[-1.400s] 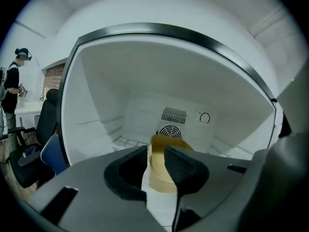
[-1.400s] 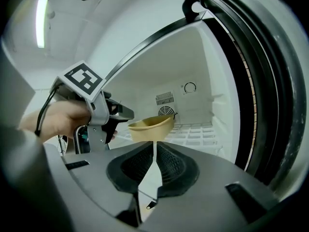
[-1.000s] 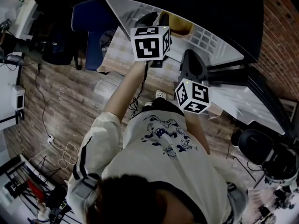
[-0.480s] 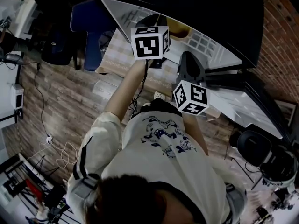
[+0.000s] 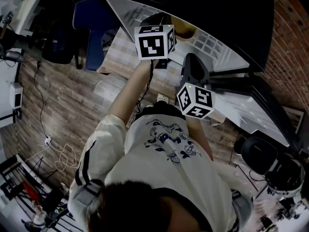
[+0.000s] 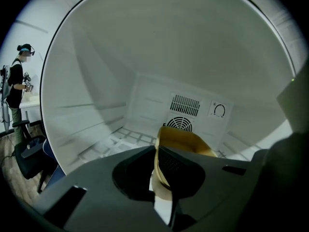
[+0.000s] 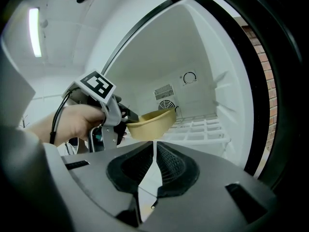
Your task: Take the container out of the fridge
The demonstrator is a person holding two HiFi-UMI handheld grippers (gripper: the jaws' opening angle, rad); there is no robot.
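Observation:
A yellow bowl-shaped container (image 7: 152, 122) hangs just above the white wire shelf (image 7: 203, 127) inside the open fridge. My left gripper (image 7: 126, 120) reaches in from the left, and its jaws are closing on the container's near rim (image 6: 186, 141), which sits pinched between the pads. From above, the left gripper (image 5: 164, 23) is at the fridge mouth with the container (image 5: 186, 30) just past it. My right gripper (image 7: 154, 146) is shut on nothing, a little in front of the fridge and pointing into it; the head view has this right gripper (image 5: 193, 66) lower right of the left one.
The fridge's back wall carries a fan grille (image 6: 179, 123) and a dial (image 6: 219, 110). Its dark door frame (image 7: 270, 81) curves along the right, beside a brick wall (image 5: 289, 42). A blue chair (image 5: 91, 23) stands left of the fridge. A person (image 6: 19, 76) stands far off.
The right gripper's marker cube has drifted slightly left and up in the head view. The left gripper stays at the fridge mouth.

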